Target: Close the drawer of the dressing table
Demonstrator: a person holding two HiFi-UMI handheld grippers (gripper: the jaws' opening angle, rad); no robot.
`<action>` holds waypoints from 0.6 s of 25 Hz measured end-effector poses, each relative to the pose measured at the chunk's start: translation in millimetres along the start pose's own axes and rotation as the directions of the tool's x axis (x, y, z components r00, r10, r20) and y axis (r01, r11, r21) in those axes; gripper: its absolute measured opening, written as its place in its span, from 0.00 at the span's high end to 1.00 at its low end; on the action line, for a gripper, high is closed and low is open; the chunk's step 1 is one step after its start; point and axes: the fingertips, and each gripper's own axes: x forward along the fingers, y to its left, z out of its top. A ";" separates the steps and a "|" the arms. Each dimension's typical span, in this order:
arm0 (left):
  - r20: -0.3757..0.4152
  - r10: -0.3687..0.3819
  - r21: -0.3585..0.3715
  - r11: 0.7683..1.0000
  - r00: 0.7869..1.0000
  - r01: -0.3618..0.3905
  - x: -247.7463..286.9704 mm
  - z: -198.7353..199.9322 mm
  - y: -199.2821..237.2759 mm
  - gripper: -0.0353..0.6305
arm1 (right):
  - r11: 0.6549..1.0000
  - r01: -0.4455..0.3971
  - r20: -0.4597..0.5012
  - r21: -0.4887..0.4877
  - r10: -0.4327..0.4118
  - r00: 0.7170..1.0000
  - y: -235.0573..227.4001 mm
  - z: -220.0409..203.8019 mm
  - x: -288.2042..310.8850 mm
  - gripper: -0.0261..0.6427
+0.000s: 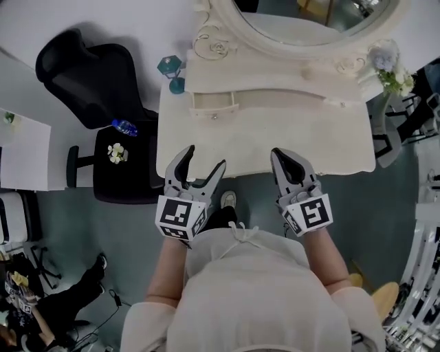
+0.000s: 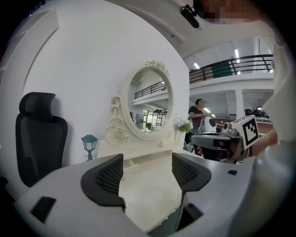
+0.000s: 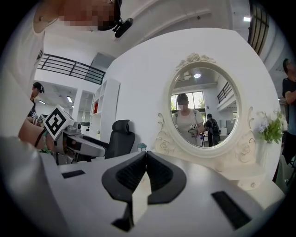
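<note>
The cream dressing table (image 1: pixel 344 148) stands in front of me with its oval mirror (image 1: pixel 309 20) at the back. A small drawer (image 1: pixel 213 103) at the back left sticks out a little from under the raised shelf, its knob facing me; the left gripper view shows the drawer (image 2: pixel 132 162) beyond the jaws. My left gripper (image 1: pixel 205 157) hovers over the table's front left, open and empty (image 2: pixel 147 171). Over the front right my right gripper (image 1: pixel 287 159) is shut with nothing in it (image 3: pixel 145 162). Both are well short of the drawer.
A teal lantern (image 1: pixel 170 69) stands at the table's back left corner, a vase of flowers (image 1: pixel 392 69) at the back right. Left of the table are a black office chair (image 1: pixel 89 75) and a black stool (image 1: pixel 137 179) carrying a bottle. A white desk (image 1: pixel 24 155) is at far left.
</note>
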 end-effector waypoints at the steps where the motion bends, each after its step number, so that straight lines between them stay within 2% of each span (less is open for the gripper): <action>1: -0.007 -0.001 -0.002 1.000 1.000 0.001 8.8 0.5 7.3 0.45 | 1.000 0.003 -0.004 0.002 -0.003 1.000 -5.4 -0.6 10.6 0.95; 10: -0.102 0.007 -0.039 0.999 0.995 -0.011 70.4 -26.2 44.1 0.45 | 0.999 -0.010 -0.068 0.034 0.012 0.998 -45.1 -24.6 71.8 0.95; 15: -0.136 0.064 -0.074 0.994 0.989 -0.074 103.2 -56.1 63.3 0.45 | 0.998 -0.031 -0.105 0.056 0.037 0.994 -61.4 -48.9 104.5 0.95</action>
